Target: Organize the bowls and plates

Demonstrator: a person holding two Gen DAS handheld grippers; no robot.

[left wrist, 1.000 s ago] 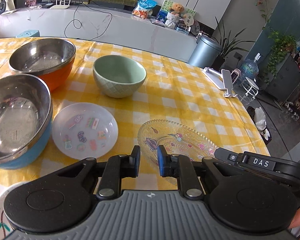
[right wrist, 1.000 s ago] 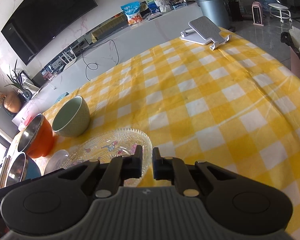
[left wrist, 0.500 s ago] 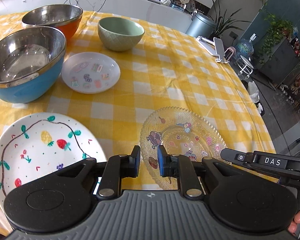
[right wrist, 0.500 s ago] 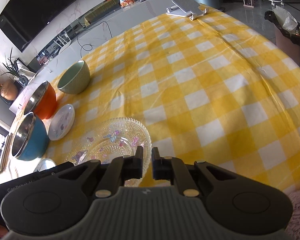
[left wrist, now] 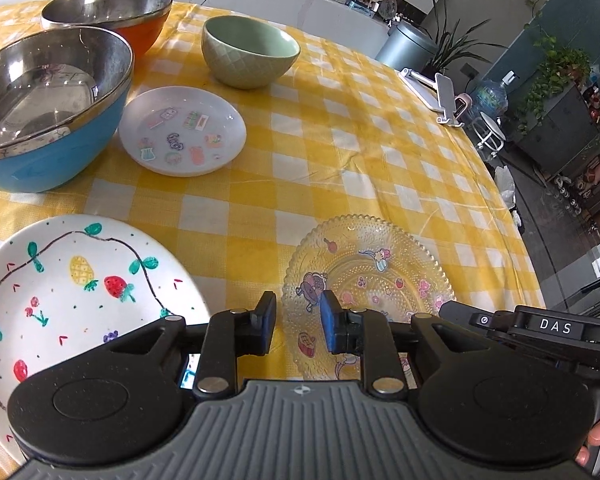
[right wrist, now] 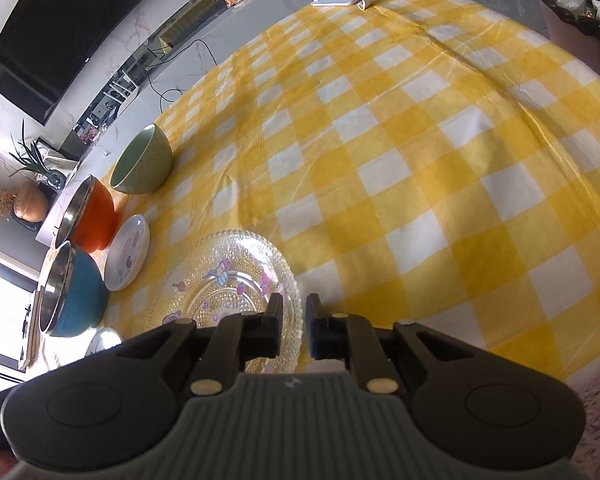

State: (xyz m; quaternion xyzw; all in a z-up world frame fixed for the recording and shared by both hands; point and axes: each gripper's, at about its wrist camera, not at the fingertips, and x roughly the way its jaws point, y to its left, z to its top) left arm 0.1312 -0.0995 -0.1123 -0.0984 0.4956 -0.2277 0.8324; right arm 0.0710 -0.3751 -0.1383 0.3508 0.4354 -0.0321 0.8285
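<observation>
Left gripper hovered over the near left rim of the glass plate; its fingers had just been opening, gap narrow, nothing between them. Right gripper sat at the plate's near right rim, fingers also just parting, gap a slit, empty. White fruit-painted plate lay at 9 o'clock of the glass plate, the sticker dish at 11, beside the blue bowl. Orange bowl and green bowl stood farther back on the table

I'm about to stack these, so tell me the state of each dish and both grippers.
Blue bowl: upright, empty.
Orange bowl: upright, empty.
Green bowl: upright, empty.
Sticker plate: flat, unstacked.
Fruit plate: flat.
Glass plate: flat.
Left gripper: opening, empty.
Right gripper: slightly open, empty.
</observation>
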